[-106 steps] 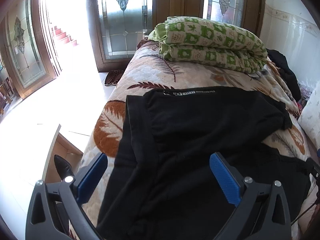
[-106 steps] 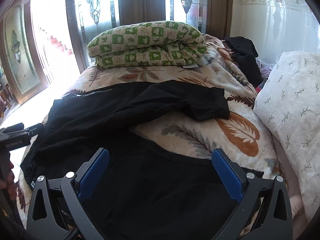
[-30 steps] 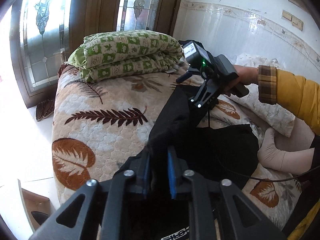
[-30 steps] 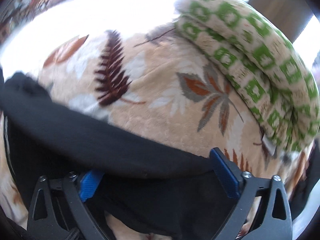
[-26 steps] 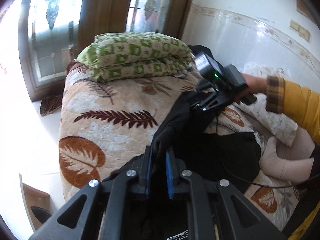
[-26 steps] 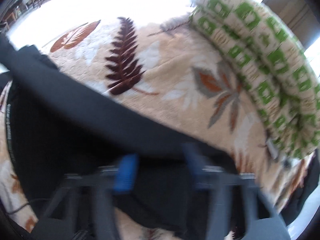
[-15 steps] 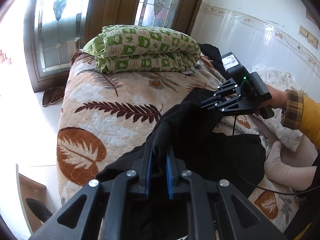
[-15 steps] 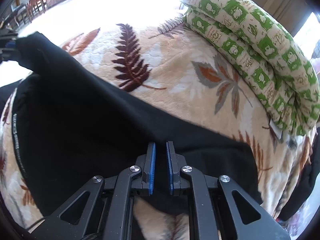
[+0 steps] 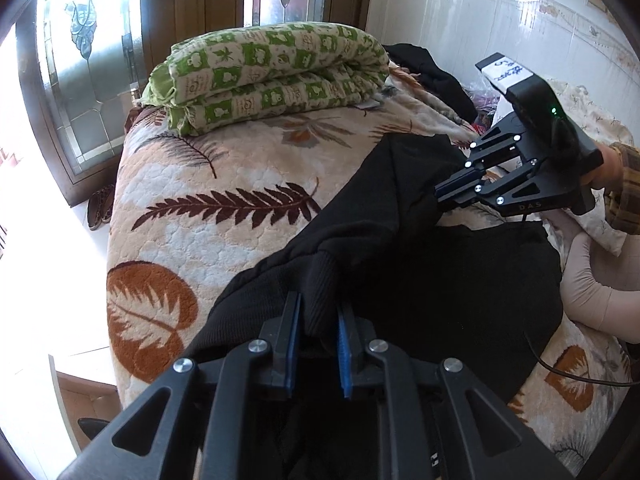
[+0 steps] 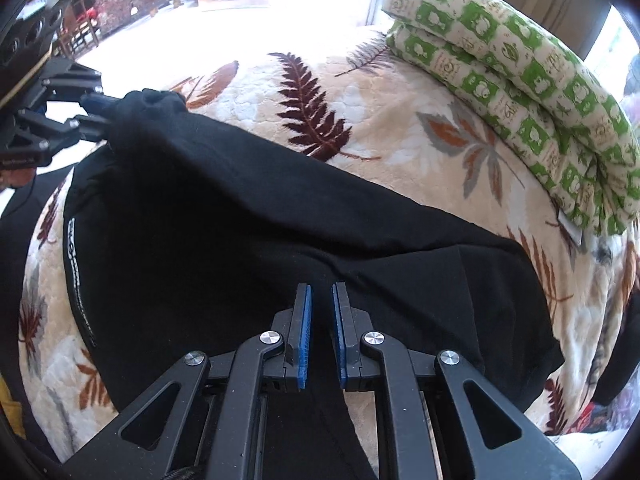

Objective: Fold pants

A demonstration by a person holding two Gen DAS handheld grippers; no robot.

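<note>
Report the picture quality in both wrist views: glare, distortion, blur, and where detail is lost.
Left wrist view: sharp, fisheye-curved, dark corners; the floor at left blows out white; the black pants lose fold detail, though ribbing shows at the left gripper. Right wrist view: sharp around the right gripper; glare washes out the floor beyond the bedspread; slight softness at far left.

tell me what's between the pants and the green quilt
Bare leaf-print bedspread lies between the pants and the green quilt; nothing else sits there. Both wrist views show it.
</note>
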